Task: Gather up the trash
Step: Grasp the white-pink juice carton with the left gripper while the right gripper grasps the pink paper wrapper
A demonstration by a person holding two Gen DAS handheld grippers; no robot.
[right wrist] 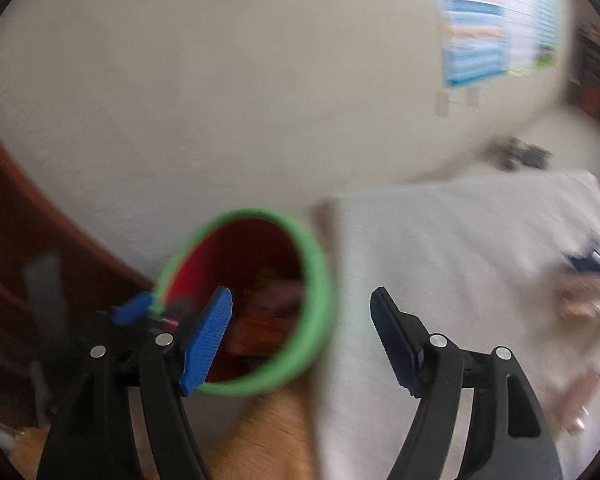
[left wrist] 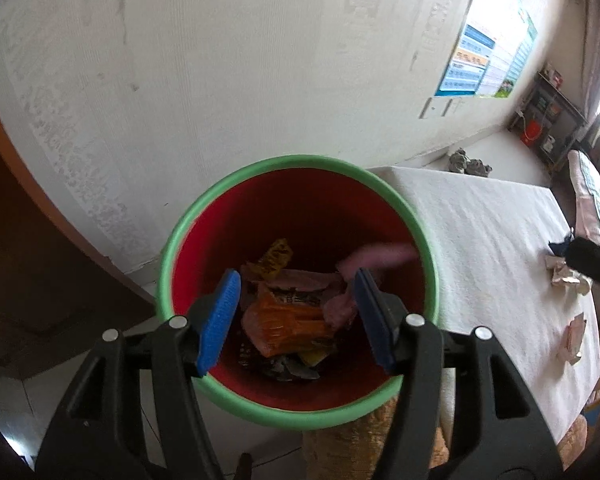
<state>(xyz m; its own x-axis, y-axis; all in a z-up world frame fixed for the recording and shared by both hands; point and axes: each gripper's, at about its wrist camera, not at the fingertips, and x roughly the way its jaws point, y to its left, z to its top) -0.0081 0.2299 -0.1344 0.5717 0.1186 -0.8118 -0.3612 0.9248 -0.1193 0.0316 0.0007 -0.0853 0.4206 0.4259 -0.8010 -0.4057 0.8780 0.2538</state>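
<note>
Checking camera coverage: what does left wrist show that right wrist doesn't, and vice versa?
Left wrist only: a sharp look into the bin, with the orange wrapper, yellow wrapper and a blurred pink piece mid-drop; also the shelf.

Right wrist only: the left gripper at the bin's rim, and the right gripper open, empty, half over the table.

Both: the green-rimmed red bin, white table, crumpled trash on it, the wall poster.

We see even daylight entering upper right, overexposing the window area. The left wrist view is sharp centrally; a pale pink scrap (left wrist: 374,258) smears. The right wrist view is motion-blurred throughout. Fisheye curvature darkens both frames' corners.
</note>
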